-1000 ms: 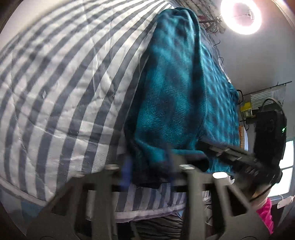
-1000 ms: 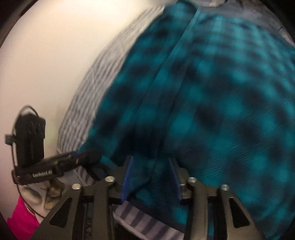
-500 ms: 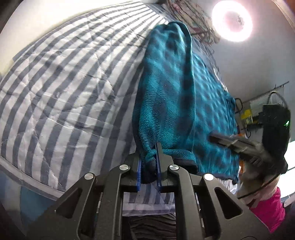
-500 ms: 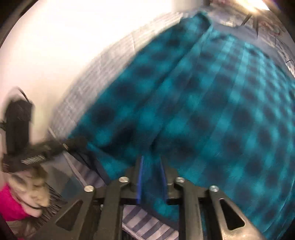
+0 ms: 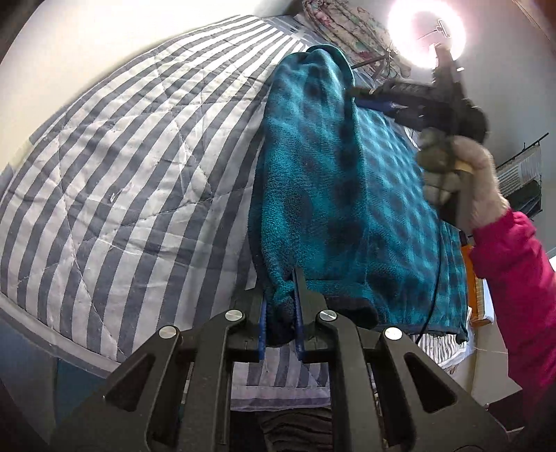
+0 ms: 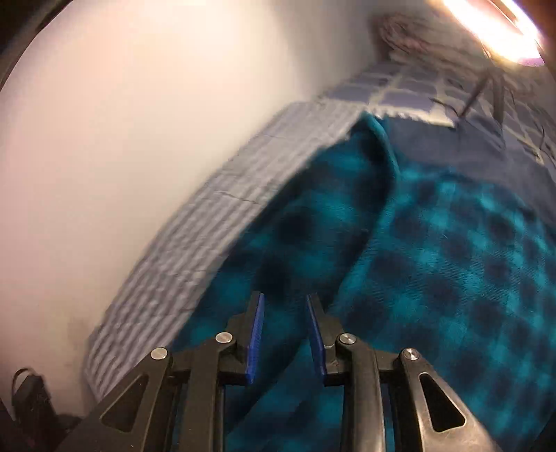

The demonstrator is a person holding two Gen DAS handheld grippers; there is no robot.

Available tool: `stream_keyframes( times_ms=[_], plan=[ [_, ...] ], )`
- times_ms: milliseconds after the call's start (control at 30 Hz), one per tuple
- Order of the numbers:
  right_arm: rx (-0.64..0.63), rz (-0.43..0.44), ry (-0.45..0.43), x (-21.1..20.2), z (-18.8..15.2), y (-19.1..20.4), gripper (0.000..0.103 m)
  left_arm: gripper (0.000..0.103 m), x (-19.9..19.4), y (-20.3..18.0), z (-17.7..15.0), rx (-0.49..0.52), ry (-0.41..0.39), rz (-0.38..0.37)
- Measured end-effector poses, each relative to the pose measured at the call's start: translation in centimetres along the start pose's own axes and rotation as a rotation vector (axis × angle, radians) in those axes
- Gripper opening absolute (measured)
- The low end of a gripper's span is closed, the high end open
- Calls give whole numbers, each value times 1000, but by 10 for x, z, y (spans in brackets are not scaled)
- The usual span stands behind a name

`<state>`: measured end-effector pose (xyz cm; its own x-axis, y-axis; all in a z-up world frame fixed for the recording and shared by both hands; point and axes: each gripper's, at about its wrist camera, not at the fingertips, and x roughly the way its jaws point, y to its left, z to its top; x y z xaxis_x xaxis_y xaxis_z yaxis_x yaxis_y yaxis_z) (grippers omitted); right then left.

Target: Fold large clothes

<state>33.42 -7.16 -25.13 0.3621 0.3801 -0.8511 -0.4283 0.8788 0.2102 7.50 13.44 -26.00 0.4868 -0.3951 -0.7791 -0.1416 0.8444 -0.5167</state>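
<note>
A teal and dark checked fleece garment (image 5: 330, 191) lies lengthwise on a bed, its left side folded over into a long ridge (image 6: 378, 174). My left gripper (image 5: 279, 295) is shut on the near hem corner, and a bunch of fleece is squeezed between its blue pads. My right gripper (image 5: 361, 98) is held by a gloved hand (image 5: 451, 174) at the garment's far end. In the right wrist view the right gripper (image 6: 285, 299) hangs over the fleece (image 6: 434, 260). Its jaws are opening, and no cloth is pinched between the pads.
The bed carries a grey and white striped quilt (image 5: 139, 156), which runs along a pale wall (image 6: 104, 139). A bright ring light (image 5: 425, 33) stands past the bed's far end. A pink sleeve (image 5: 514, 278) comes in from the right. Shelving stands at the right edge.
My left gripper closed on the hem corner and lifted it slightly. My right gripper left the near hem and swept along the garment to its far end.
</note>
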Motion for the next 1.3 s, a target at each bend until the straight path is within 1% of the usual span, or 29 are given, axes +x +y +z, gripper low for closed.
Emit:
stream_keyframes(
  times_ms=[100,167,200,267,333,400,500,567,633,733,767,800,867,900,933,1033,1100,1167,1200,1233,1300],
  plan=[
    [-26,-129,73,21,-8,-19,25,10,4,-5,0,4,-4,2],
    [27,-210,155,25,-15,-44,27,10,2,-6,-1,8,-9,0],
    [48,-231,173,25,-15,-51,27,10,2,-8,-1,14,-13,2],
    [66,-239,157,10,-9,-54,28,10,2,-10,-2,24,-20,3],
    [74,-191,94,-12,2,-46,28,10,0,-12,-2,28,-26,-3],
    [50,-148,37,-30,15,-27,30,10,-2,-16,-3,40,-36,-4],
    [-30,-90,4,-32,34,8,31,10,-4,-21,-3,54,-42,-3],
    [-98,-113,-1,-19,44,28,30,10,-5,-23,-3,64,-46,0],
    [-116,-152,10,-3,51,32,30,10,-6,-25,-4,72,-49,5],
    [-65,-236,31,33,63,14,30,10,-5,-27,-5,84,-54,13],
    [-26,-266,42,45,66,1,30,10,-6,-29,-5,88,-57,16],
    [17,-271,55,55,68,-13,30,10,-6,-31,-4,89,-61,15],
    [109,-259,95,73,65,-32,33,10,-9,-36,-5,96,-74,12],
    [133,-239,95,77,64,-36,33,10,-11,-39,-5,108,-82,13],
    [133,-231,75,74,64,-36,35,10,-12,-42,-5,117,-87,14],
    [125,-252,111,66,71,-28,35,10,-15,-54,-6,162,-99,20],
    [139,-206,102,52,76,-19,41,10,-14,-60,-9,188,-103,27],
    [144,-145,101,38,79,-5,59,10,-13,-67,-11,210,-108,31],
    [141,-113,112,34,80,4,63,10,-12,-70,-11,218,-109,34],
    [129,-75,145,32,82,18,66,10,-11,-71,-12,222,-109,33],
    [105,-59,192,39,80,35,66,10,-10,-73,-12,234,-109,37]
  ],
)
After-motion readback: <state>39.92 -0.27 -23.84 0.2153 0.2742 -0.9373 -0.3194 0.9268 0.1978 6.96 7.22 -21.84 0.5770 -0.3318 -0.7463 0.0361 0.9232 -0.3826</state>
